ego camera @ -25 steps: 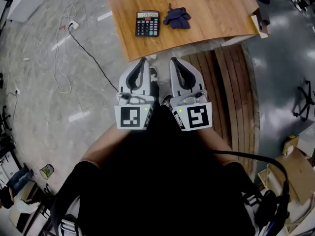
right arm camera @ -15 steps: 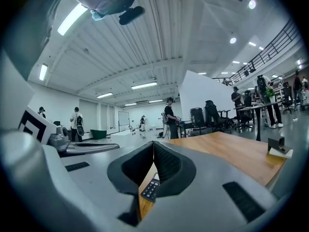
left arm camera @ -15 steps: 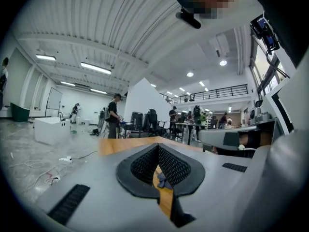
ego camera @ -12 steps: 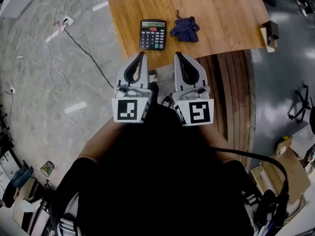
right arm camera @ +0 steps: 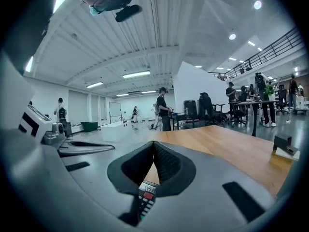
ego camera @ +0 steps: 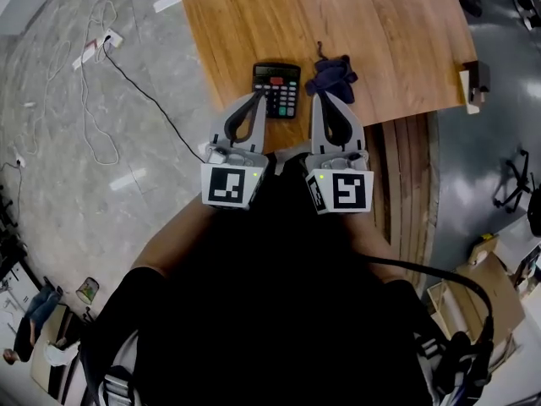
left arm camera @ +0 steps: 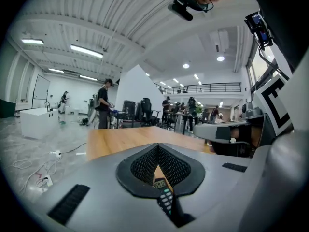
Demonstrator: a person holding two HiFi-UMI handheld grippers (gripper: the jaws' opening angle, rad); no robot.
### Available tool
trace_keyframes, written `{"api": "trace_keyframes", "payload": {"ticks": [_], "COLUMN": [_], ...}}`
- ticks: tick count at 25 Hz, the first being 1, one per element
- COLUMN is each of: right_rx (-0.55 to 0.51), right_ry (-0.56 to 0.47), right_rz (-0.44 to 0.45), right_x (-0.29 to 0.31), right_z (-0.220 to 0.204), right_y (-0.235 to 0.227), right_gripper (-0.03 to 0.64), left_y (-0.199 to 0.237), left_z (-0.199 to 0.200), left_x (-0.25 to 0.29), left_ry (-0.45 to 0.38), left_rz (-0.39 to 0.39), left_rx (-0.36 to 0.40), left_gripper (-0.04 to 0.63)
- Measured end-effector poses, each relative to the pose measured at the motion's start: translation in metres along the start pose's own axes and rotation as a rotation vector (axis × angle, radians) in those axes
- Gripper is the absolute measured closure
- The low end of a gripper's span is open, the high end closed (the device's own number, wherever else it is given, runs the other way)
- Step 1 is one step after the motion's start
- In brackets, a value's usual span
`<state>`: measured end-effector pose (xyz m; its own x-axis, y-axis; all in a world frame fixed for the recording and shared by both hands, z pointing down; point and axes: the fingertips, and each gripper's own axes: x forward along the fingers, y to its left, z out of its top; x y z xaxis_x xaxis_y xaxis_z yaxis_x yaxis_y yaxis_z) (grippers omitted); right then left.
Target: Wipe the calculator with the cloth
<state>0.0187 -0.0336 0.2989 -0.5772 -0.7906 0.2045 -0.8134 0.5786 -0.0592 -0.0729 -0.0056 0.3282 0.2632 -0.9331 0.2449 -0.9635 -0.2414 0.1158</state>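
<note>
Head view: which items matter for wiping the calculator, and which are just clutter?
Job:
calculator
dark blue cloth beside it
wooden table under both
left gripper and right gripper, both shut and empty

Clutter:
floor cables
small block at the table edge
cardboard box
office chair

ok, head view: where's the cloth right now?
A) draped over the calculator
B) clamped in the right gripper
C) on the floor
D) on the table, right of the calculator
D: the dark blue cloth lies bunched on the wooden table, just to the right of the calculator.
</note>
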Motion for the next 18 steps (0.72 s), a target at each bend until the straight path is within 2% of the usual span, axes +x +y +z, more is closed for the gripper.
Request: {"api": "trace_keyframes", "payload": {"ticks": [6, 10, 18], "right_rx": [0.007, 0.006, 0.011], "right_ry": [0.065, 0.102, 0.193], "right_rz": [0.025, 0.056, 0.104], "right_x": [0.028, 0.037, 0.039], "right_z": [-0.024, -0.039, -0.097], "right_y": [-0.002, -0.004, -0.010], "right_gripper": [0.601, 0.601, 0.601], "left_y": [0.013, 0.015, 0.009], "left_z": [-0.017, -0.027, -0.073], "left_x": [0.024, 0.034, 0.044], "left_ry": [0.066, 0.081, 0.153], "left_rz": [0.022, 0.035, 0.001], "left_rx": [-0.003, -0.022, -0.007], "left_gripper": [0.589, 0.589, 0.589]}}
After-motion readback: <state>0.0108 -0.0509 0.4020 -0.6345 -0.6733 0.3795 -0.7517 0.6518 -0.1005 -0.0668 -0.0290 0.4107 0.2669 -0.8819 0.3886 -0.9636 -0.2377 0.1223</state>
